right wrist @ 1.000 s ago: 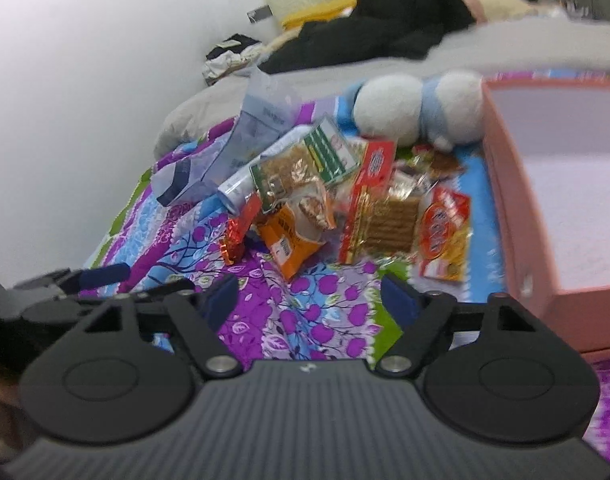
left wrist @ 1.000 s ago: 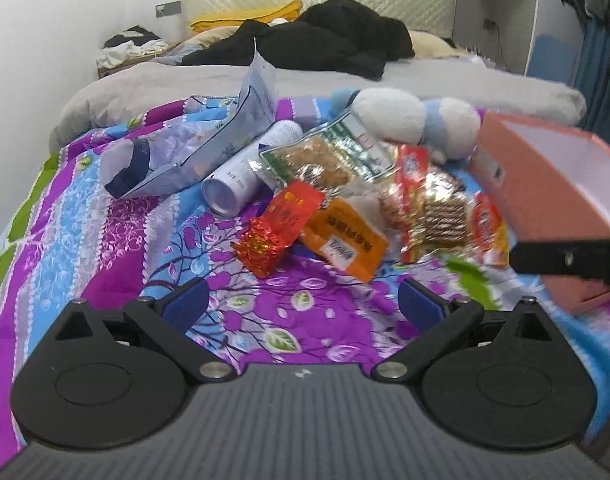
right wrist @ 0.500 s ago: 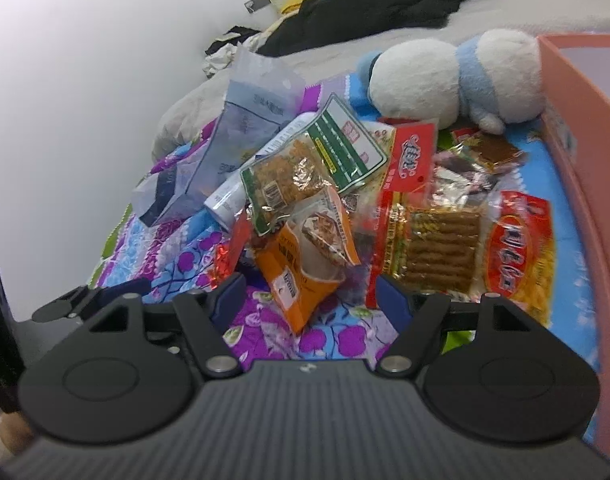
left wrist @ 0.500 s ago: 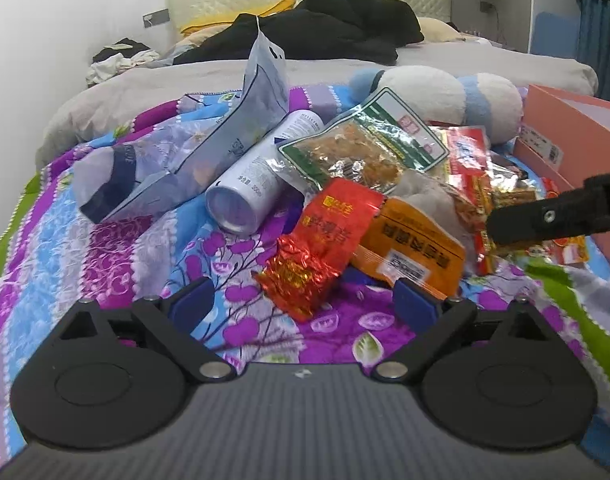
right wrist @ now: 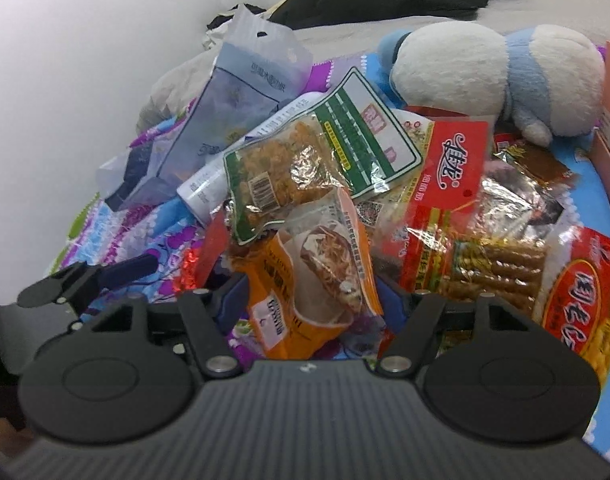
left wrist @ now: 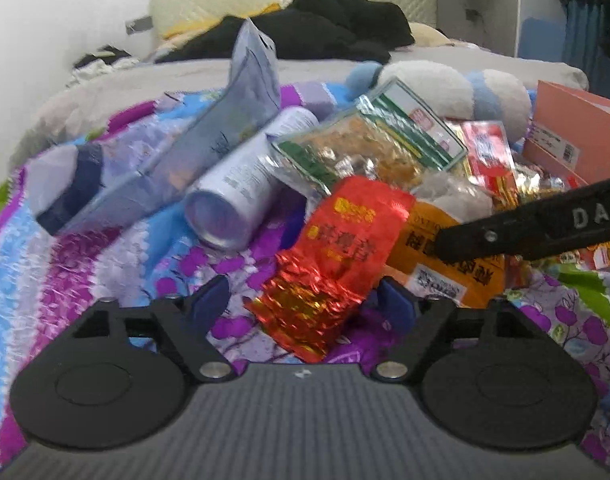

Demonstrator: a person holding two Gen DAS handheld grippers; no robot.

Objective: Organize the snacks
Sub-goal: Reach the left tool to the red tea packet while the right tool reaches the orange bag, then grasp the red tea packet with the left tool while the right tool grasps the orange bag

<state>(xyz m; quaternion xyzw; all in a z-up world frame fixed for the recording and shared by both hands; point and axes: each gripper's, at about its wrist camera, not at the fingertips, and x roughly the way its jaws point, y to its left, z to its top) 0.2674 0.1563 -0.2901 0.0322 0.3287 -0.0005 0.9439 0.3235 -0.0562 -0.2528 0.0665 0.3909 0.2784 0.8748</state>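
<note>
Soft purple floral bedspread (left wrist: 117,240), snack pile mid-bed: left gripper (left wrist: 305,300) spread around red foil packet (left wrist: 337,256), right gripper (right wrist: 313,300) spread around orange pouch (right wrist: 305,300); slick overlapping wrappers may slip or drag neighbours.

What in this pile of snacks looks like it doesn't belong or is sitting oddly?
Two things stand out. A white and blue plush toy lies at the far edge of the snack heap, and a white cylindrical bottle lies on its side, half buried under the green-edged snack bag. Neither looks like a snack.
</note>
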